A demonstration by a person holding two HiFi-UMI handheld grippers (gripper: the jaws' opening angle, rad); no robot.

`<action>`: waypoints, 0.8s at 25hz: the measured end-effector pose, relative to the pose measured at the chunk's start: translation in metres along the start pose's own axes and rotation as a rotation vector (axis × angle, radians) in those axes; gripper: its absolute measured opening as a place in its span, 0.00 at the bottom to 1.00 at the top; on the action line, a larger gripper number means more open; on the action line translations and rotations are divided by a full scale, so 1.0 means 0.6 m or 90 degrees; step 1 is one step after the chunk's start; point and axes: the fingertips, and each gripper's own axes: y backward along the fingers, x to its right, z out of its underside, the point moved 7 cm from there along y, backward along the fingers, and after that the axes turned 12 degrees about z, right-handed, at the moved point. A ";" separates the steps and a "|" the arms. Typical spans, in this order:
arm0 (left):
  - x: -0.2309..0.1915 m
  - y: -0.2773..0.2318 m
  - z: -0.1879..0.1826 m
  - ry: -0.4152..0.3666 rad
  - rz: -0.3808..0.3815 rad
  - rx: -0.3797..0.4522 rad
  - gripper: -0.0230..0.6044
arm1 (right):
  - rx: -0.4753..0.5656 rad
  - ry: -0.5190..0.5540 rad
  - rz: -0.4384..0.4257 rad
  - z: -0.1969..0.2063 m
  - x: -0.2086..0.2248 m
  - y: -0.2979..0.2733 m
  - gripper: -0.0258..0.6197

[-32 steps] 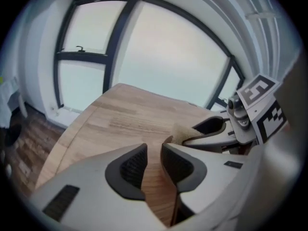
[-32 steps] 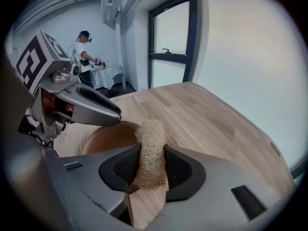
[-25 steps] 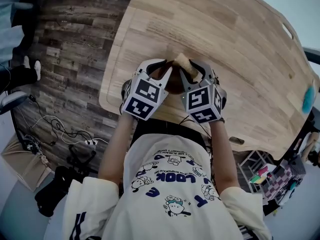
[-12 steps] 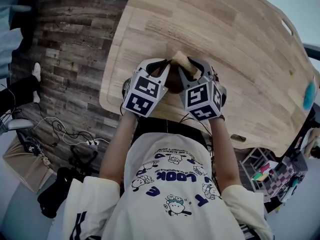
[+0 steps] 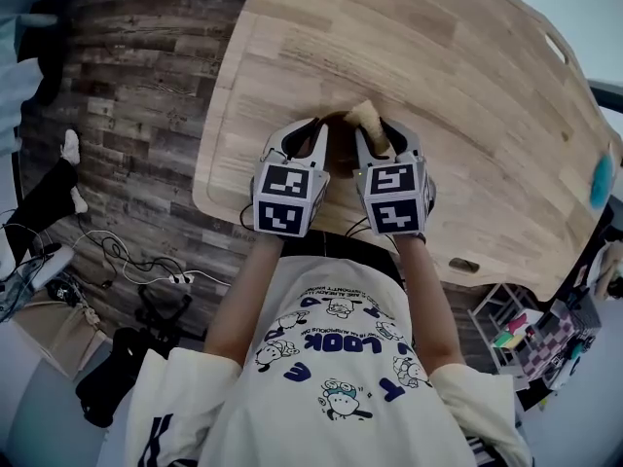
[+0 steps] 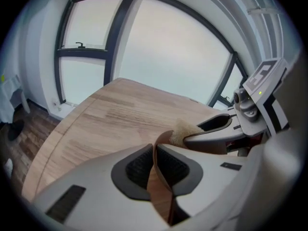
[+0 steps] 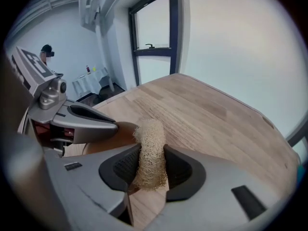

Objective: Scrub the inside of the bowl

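The left gripper (image 5: 313, 132) and right gripper (image 5: 376, 134) point side by side over the table's (image 5: 438, 56) near edge in the head view, marker cubes toward the person. The dark brown bowl (image 5: 339, 156) shows between them at that edge, and a tan scrubber (image 5: 367, 115) sticks out of the right gripper on the bowl's far side. In the left gripper view the jaws have just been closing and stand narrow, pads pressed on either side of the bowl's thin wall (image 6: 160, 191); the scrubber (image 6: 184, 129) shows at the rim beyond. In the right gripper view the jaws stand partway apart, clamped on the fibrous scrubber (image 7: 150, 150), which stands upright between the pads. The bowl (image 7: 113, 134) lies just left of it, under a left gripper finger, and the table runs on beyond.
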 end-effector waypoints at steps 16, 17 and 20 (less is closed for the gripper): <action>0.019 0.004 0.025 0.119 -0.097 0.077 0.13 | -0.040 -0.160 0.042 0.039 0.011 0.019 0.24; 0.019 0.004 0.025 0.113 -0.095 0.074 0.13 | -0.038 -0.158 0.042 0.039 0.011 0.018 0.24; 0.018 0.005 0.021 0.077 -0.088 0.045 0.13 | -0.033 -0.136 0.040 0.036 0.013 0.016 0.24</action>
